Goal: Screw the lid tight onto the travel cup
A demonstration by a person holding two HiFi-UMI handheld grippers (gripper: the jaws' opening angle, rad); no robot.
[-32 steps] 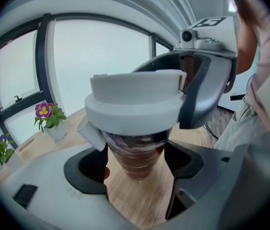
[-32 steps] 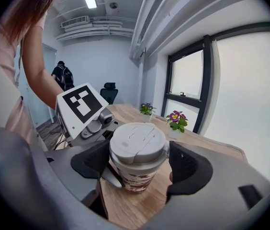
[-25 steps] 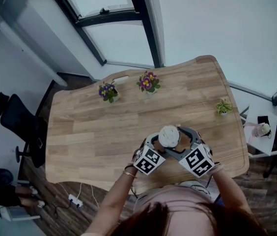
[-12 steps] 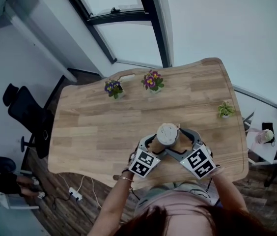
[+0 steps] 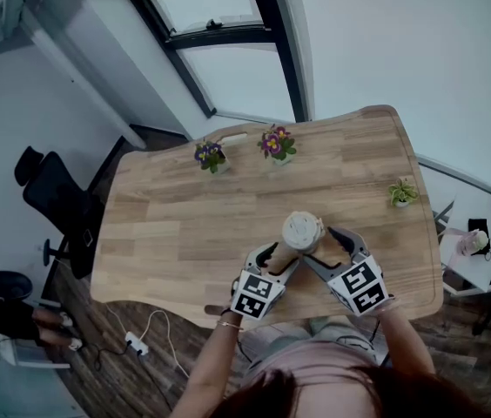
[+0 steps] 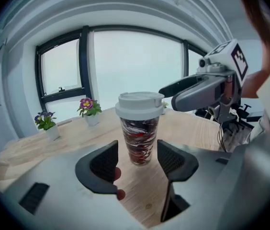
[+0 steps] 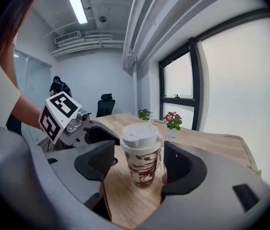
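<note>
A travel cup (image 5: 301, 232) with a red-and-white pattern and a white lid (image 6: 140, 104) stands upright on the wooden table (image 5: 176, 233), near its front edge. My left gripper (image 5: 276, 258) points at it from the near left. In the left gripper view the cup (image 6: 139, 145) stands just beyond the left gripper (image 6: 137, 158), whose jaws are closing without touching it. My right gripper (image 5: 322, 249) comes in from the near right. In the right gripper view the cup (image 7: 142, 164) is between the closing jaws of the right gripper (image 7: 139, 166), and the pads do not press on it.
Two pots of purple flowers (image 5: 211, 155) (image 5: 276, 144) stand at the table's far edge, and a small green plant (image 5: 400, 192) at the far right. A black office chair (image 5: 54, 198) is left of the table. A white side table (image 5: 472, 246) is on the right.
Both grippers have drawn back a little from the cup toward the person, and their jaws have narrowed. The cup has stayed upright in its place.
</note>
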